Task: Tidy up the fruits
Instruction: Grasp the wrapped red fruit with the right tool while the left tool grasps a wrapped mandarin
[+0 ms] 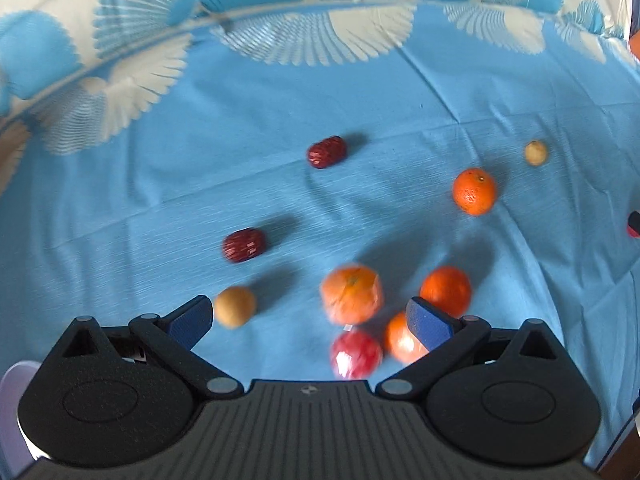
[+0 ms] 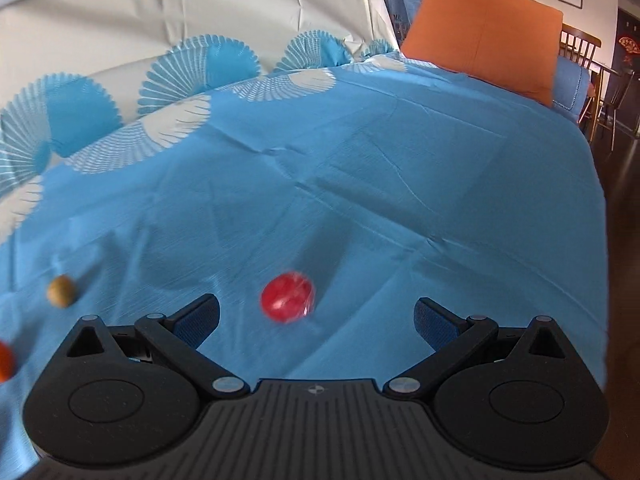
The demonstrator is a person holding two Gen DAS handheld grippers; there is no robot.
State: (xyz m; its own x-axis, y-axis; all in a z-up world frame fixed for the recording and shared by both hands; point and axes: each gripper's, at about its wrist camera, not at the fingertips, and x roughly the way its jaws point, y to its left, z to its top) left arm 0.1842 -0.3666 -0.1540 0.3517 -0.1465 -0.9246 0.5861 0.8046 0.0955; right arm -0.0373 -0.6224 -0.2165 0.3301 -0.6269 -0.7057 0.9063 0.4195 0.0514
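Observation:
Fruits lie on a blue tablecloth (image 1: 280,120). In the left wrist view my left gripper (image 1: 310,318) is open and empty above a wrapped orange (image 1: 352,294), a wrapped red fruit (image 1: 356,354), a small orange (image 1: 402,338) partly behind the right finger, and another orange (image 1: 446,290). A tan longan (image 1: 235,306) sits by the left finger. Two red dates (image 1: 244,244) (image 1: 327,151), an orange (image 1: 474,191) and a pale longan (image 1: 536,153) lie farther off. My right gripper (image 2: 316,322) is open and empty, with a wrapped red fruit (image 2: 287,297) just ahead between its fingers.
In the right wrist view a tan longan (image 2: 61,291) and part of an orange (image 2: 6,360) lie at the left. An orange cushion (image 2: 480,32) stands at the back right. The table's right edge (image 2: 600,208) drops to a dark floor with chairs (image 2: 612,92).

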